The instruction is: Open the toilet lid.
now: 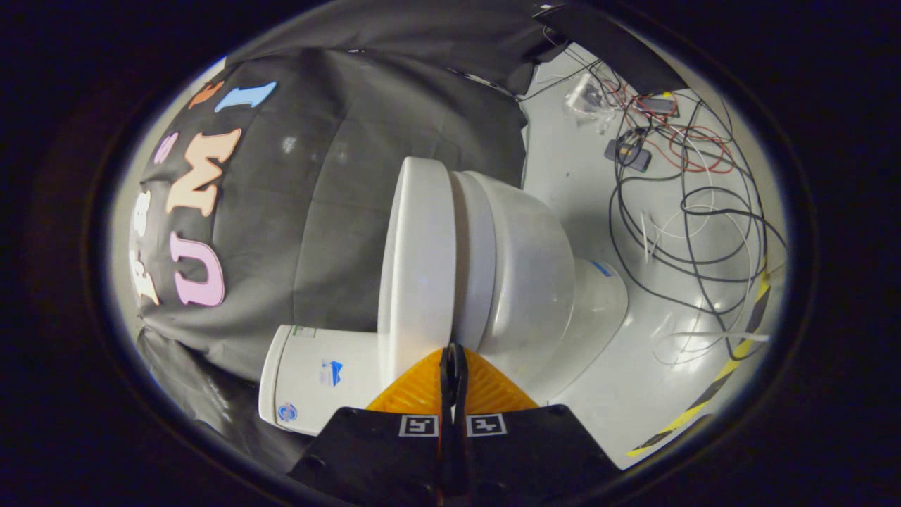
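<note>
Risk: toilet [528, 282] has lid [419, 260] down on bowl; fingertips sit at lid/seat seam, may slip off smooth rim or lift seat too | Pose: camera rolled sideways, tank [310, 380] beside fingers | gripper [454, 355] pressed together, pinching nothing | loose cables [690, 211] on floor beyond.

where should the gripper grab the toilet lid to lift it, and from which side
Probably the lid's thin rim, where a narrow seam parts it from the seat. The gripper sits with fingers together, tips right at that seam near the tank. Coming in edge-on along the seam should let one finger slip under the lid.
</note>
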`<action>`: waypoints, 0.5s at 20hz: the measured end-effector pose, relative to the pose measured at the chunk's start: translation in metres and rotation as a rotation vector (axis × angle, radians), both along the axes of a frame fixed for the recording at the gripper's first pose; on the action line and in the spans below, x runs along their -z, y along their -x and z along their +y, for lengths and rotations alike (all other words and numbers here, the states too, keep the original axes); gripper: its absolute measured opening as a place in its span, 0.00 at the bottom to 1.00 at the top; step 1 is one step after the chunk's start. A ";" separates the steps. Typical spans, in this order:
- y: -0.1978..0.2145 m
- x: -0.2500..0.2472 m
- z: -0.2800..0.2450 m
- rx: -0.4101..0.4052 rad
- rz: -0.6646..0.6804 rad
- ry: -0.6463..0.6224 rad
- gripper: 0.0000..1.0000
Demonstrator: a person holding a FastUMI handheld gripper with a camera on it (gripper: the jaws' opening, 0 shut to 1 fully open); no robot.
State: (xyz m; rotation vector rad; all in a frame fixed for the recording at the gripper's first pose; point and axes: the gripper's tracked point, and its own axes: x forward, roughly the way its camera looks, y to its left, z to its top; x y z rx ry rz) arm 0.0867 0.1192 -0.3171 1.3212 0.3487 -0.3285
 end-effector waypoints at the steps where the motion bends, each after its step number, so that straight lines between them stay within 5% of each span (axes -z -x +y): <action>1: 0.000 -0.007 0.000 -0.008 0.006 0.021 0.00; 10: -0.005 -0.068 0.003 -0.053 0.009 0.195 0.00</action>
